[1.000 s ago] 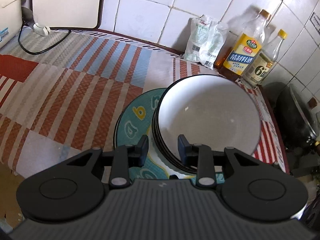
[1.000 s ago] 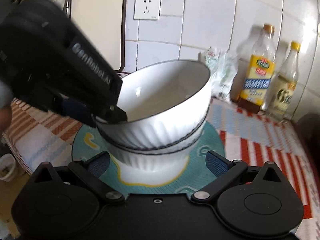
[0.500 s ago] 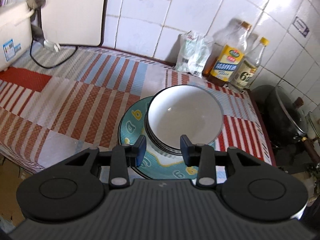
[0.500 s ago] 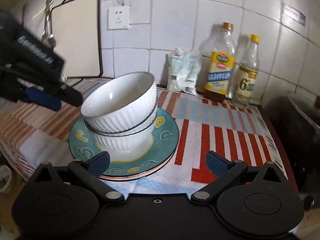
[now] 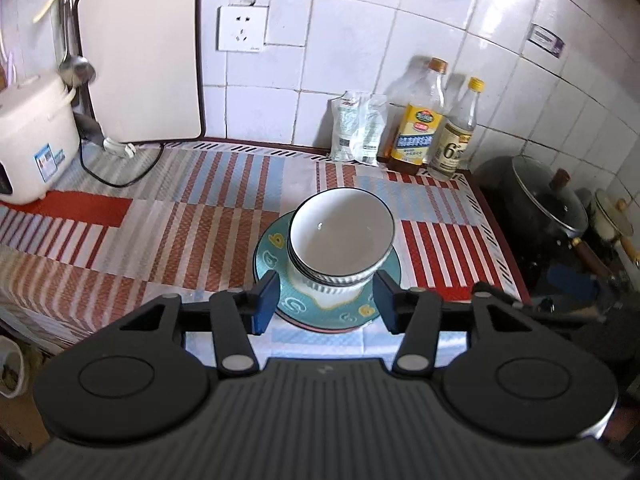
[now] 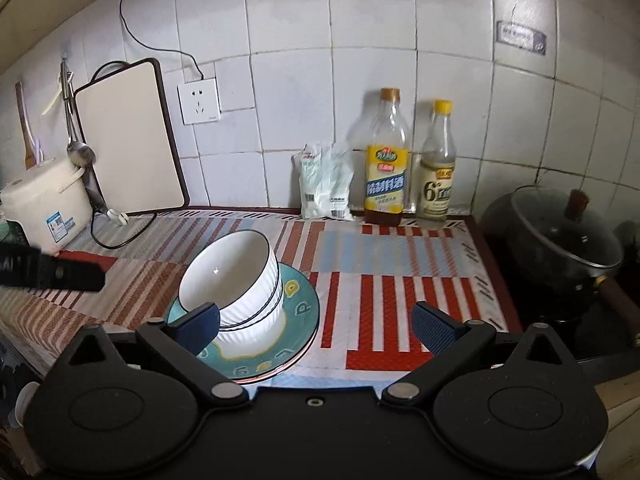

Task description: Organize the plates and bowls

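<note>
White ribbed bowls with dark rims sit nested in a stack on teal patterned plates near the counter's front edge. The top bowl leans a little. The stack also shows in the right wrist view on the plates. My left gripper is open and empty, held back above the stack's near side. My right gripper is open and empty, back from the stack and to its right. The left gripper's black body shows at the left edge of the right wrist view.
A striped mat covers the counter. A rice cooker and a cutting board stand at the back left, a bag and two bottles at the back wall. A lidded black pot sits to the right.
Both grippers have pulled back and up from the stack. The left gripper, near the top bowl's rim a second ago, is now well clear and opened wider. The bowls stay stacked.
</note>
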{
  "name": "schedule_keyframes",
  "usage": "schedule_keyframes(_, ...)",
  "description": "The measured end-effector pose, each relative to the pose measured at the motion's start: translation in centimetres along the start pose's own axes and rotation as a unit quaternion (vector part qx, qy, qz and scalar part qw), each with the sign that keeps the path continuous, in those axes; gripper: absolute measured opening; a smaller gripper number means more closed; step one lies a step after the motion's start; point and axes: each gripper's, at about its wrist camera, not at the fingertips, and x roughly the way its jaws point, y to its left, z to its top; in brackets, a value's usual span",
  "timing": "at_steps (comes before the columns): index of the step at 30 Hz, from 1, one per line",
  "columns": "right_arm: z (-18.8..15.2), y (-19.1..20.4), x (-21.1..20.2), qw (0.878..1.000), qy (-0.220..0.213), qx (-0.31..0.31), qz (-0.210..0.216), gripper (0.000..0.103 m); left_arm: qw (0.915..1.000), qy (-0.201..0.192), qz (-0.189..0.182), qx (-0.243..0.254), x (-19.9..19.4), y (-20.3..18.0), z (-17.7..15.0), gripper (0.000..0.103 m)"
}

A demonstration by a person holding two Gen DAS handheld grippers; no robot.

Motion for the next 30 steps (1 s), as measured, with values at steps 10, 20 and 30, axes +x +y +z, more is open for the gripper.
schedule_keyframes(10, 1.3, 0.0, -4.8, 0.999, 0.037, 0.001, -0.013, 0.103, 0.9995, 0.026, 0.005, 0.017, -2.6, -1.1, -0.7, 0.068)
schedule_keyframes(20, 2.3, -0.8, -8.0, 0.999, 0.032, 0.005, -0.033, 0.103, 0.9985, 0.025, 0.03, 0.038, -4.0, -1.3, -0.4, 0.094)
schedule_keyframes(30, 2.3, 0.0, -9.2, 0.999, 0.027, 0.016, -0.039, 0.103, 0.9959, 0.061, 0.053, 0.042, -3.5, -0.8, -0.3, 0.095)
